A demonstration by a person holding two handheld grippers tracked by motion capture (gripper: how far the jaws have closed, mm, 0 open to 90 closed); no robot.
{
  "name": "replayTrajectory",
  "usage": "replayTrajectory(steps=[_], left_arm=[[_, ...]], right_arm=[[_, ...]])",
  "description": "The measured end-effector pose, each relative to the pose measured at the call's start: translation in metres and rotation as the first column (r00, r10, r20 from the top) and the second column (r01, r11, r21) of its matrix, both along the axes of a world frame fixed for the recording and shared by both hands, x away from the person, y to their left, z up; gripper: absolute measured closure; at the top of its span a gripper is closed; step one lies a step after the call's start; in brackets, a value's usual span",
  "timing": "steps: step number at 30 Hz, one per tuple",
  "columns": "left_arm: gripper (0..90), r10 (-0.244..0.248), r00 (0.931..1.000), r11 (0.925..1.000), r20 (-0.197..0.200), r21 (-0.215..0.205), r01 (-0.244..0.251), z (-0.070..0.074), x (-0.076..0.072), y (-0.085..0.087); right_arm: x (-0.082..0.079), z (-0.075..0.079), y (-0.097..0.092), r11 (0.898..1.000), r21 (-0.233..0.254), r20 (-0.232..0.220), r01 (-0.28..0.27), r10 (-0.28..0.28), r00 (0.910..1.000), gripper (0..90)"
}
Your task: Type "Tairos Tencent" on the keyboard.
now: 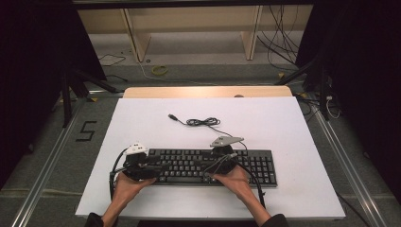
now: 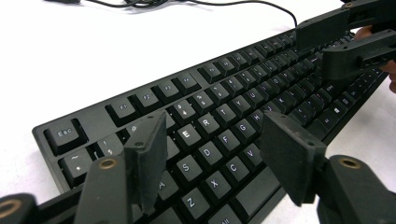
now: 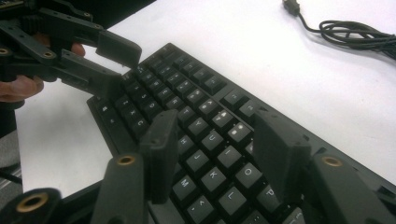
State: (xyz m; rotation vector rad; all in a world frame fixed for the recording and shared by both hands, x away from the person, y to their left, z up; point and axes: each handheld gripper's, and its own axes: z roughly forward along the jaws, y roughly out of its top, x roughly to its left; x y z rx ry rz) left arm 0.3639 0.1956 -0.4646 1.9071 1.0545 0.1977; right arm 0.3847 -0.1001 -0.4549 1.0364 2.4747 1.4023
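Hovering: both grippers sit over the black keyboard (image 1: 208, 166), which lies flat on the white table (image 1: 293, 142), near its front edge and a little right of middle.
Left gripper (image 2: 212, 161): jaws well apart with nothing between the pads, above the S/D/F/C letter block near the board's left end; held in the left hand (image 1: 125, 182).
Right gripper (image 3: 217, 156): jaws also wide and empty, over the right-hand letters around K, O and P; held in the right hand (image 1: 236, 178).
Contact: from these pictures I can't tell whether any pad tip is resting on a keycap or just clear of it.
Risk, keycaps: closing a jaw between rows could lever a cap sideways and pop it off; cause would be pad edges wedged in the gaps.
Risk, stray presses: wide pads span several keys, so coming down likely hits neighbours rather than one key.
Risk, sliding: an off-centre push from one side could skate the board across the smooth table surface; nothing pins it.
Risk, cable (image 1: 203, 122): it lies loosely coiled behind the board with the USB plug (image 1: 173, 117) free; dragging the board forward could pull the coil tight or snag it.
Risk, tool clash: each gripper's own trailing lead runs close over the keys and could catch on the board's edge.
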Motion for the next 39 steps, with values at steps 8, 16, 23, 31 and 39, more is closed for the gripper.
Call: replayTrajectory(steps=[8, 16, 23, 31, 39], left_arm=[[47.4, -0.017, 0.9998, 0.9998, -0.008, -0.006, 0.017, 0.0, 0.005, -0.003], [58.3, -0.041, 0.9991, 0.9992, -0.014, 0.005, 0.041, 0.0, 0.01, -0.008], [68.9, -0.071, 0.9973, 0.9969, -0.017, 0.031, 0.072, 0.0, 0.014, -0.014], [80.3, -0.092, 0.9954, 0.9943, -0.026, 0.052, 0.093, -0.002, 0.018, -0.018], [86.9, -0.106, 0.9938, 0.9916, -0.033, 0.071, 0.108, -0.003, 0.022, -0.023]], right_arm=[[-0.004, 0.001, -0.007, 1.0, 0.018, 0.01, 0.013, -0.013, 0.9999, 41.4], [-0.007, -0.001, -0.011, 1.0, 0.012, 0.007, 0.012, -0.012, 0.9999, 40.6], [-0.009, -0.001, -0.014, 1.0, 0.021, 0.01, 0.011, -0.011, 0.9999, 39.4], [-0.013, -0.001, -0.013, 1.0, 0.021, 0.005, 0.005, -0.005, 1.0, 36.1], [-0.015, 0.0, -0.015, 1.0, 0.026, 0.016, 0.007, -0.007, 0.9998, 34.3]])
